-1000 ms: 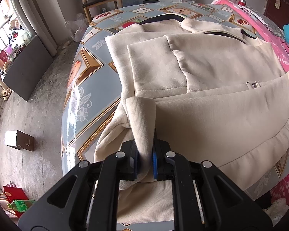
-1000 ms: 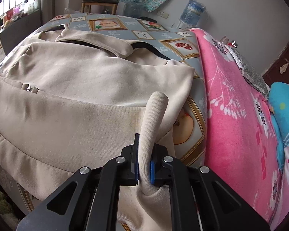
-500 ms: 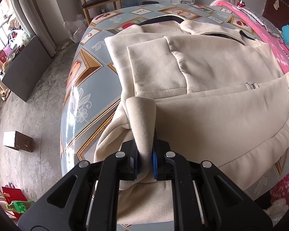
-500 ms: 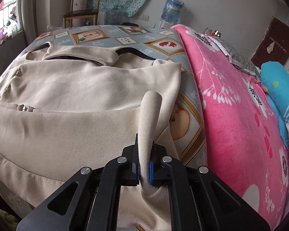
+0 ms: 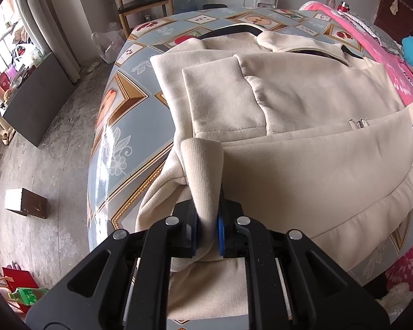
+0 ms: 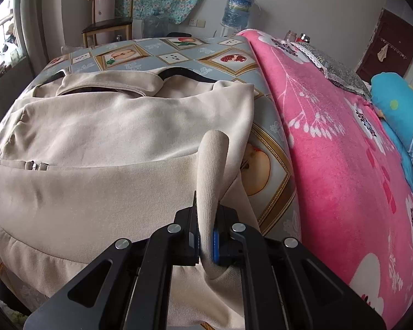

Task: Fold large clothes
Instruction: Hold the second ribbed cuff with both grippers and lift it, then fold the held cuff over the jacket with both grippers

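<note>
- Left wrist view: the cream jacket [image 5: 303,170] lies spread on the patterned table [image 5: 124,115], its near hem hanging over the table's front edge, collar at the far side.
- Left gripper [image 5: 208,224] is clenched on the ribbed hem band [image 5: 203,170] at the jacket's left corner; the band stands up in a loop between the pads.
- Right gripper [image 6: 205,236] is likewise clamped on the ribbed band [image 6: 210,170] at the right corner, beside the pink blanket [image 6: 330,151].
- Judged by its look, the cloth is thick, soft and limp, fairly heavy for a garment, and will sag between the two holds; the ribbed corners are the sound places to grip.
- Compared with a second ago, the left view is almost unchanged; the right view has rolled, showing more blanket, with both grips the same.
</note>
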The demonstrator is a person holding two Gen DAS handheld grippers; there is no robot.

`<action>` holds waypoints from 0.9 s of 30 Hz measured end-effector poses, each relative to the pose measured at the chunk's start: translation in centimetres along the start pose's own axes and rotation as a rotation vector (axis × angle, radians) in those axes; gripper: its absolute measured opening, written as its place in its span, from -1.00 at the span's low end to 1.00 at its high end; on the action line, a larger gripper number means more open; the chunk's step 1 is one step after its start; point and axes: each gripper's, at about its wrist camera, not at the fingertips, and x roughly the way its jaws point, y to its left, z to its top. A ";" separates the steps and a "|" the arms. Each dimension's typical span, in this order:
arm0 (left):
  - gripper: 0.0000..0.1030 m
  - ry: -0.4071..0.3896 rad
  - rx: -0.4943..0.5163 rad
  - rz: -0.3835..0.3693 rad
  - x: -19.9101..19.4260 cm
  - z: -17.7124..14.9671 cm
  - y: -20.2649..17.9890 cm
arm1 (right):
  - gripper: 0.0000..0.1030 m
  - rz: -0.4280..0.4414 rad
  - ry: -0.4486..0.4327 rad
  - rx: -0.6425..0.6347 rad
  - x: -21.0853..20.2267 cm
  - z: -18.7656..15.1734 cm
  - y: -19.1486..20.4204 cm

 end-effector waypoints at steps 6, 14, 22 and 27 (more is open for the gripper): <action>-0.83 -0.015 -0.002 0.000 -0.4 -0.1 0.0 | -0.87 -0.006 -0.017 0.003 -0.6 0.0 0.1; -0.85 -0.047 0.002 0.006 -1.7 -0.5 0.0 | -0.87 -0.007 -0.046 0.019 -2.0 -0.5 -0.2; -0.88 -0.185 -0.018 -0.055 -6.0 -2.6 0.6 | -0.88 -0.017 -0.111 0.086 -5.4 -1.8 -1.2; -0.89 -0.275 -0.029 -0.098 -9.2 -3.5 1.2 | -0.88 -0.012 -0.165 0.164 -7.8 -2.9 -2.2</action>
